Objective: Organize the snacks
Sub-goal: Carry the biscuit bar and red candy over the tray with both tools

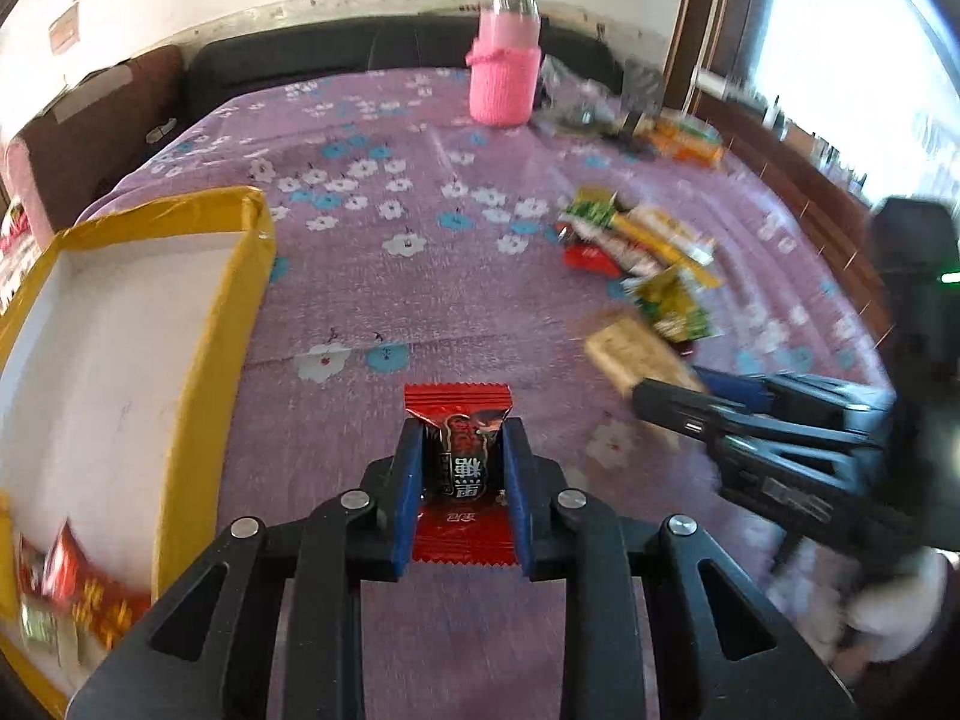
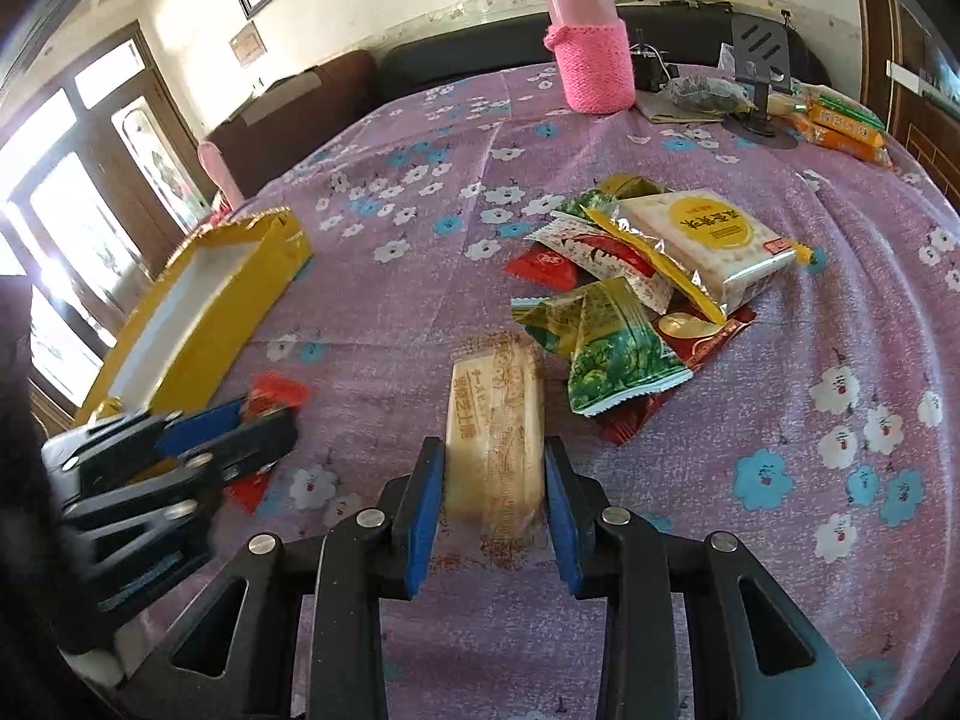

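My left gripper (image 1: 459, 438) is shut on a red and black candy (image 1: 459, 462) and holds it above the purple floral cloth, right of the yellow box (image 1: 234, 324). The box has a white floor and holds a few red snack packs (image 1: 72, 588) at its near end. My right gripper (image 2: 493, 462) is shut on a beige biscuit pack (image 2: 495, 414). In the left wrist view the right gripper (image 1: 678, 396) comes in from the right with that pack (image 1: 636, 351). In the right wrist view the left gripper (image 2: 252, 426) shows at the left, next to the box (image 2: 198, 324).
A pile of snack packs (image 2: 648, 276) lies on the cloth beyond my right gripper. A pink knit-covered bottle (image 2: 591, 42) stands at the far edge, with a phone stand (image 2: 762, 60) and orange packs (image 2: 840, 126) to its right. A dark sofa runs behind the table.
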Available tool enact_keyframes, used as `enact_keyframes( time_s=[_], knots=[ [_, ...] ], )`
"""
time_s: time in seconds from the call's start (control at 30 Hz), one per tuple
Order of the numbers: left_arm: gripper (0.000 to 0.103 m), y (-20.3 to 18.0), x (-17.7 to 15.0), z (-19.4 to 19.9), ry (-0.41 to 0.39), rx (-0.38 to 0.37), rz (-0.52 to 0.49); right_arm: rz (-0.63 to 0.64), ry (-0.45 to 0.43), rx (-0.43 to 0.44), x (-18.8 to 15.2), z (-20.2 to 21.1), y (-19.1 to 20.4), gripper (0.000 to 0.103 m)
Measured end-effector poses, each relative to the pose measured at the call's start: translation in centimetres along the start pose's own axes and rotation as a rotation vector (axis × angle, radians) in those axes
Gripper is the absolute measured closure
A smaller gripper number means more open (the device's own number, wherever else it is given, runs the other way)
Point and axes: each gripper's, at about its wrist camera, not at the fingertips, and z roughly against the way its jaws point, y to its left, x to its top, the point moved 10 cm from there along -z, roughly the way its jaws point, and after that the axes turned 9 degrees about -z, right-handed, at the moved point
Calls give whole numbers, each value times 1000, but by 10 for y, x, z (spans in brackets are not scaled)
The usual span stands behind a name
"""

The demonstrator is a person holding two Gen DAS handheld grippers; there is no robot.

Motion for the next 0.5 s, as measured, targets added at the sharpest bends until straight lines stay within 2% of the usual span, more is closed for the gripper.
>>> enact_keyframes(
  time_s=[0.2, 0.5],
  knots=[
    [81, 23, -14, 56, -85, -41, 77, 1, -31, 30, 2, 5, 7, 70],
    [80, 121, -46, 106, -156, 35, 258, 43, -83, 29, 5, 13, 24, 70]
  ],
)
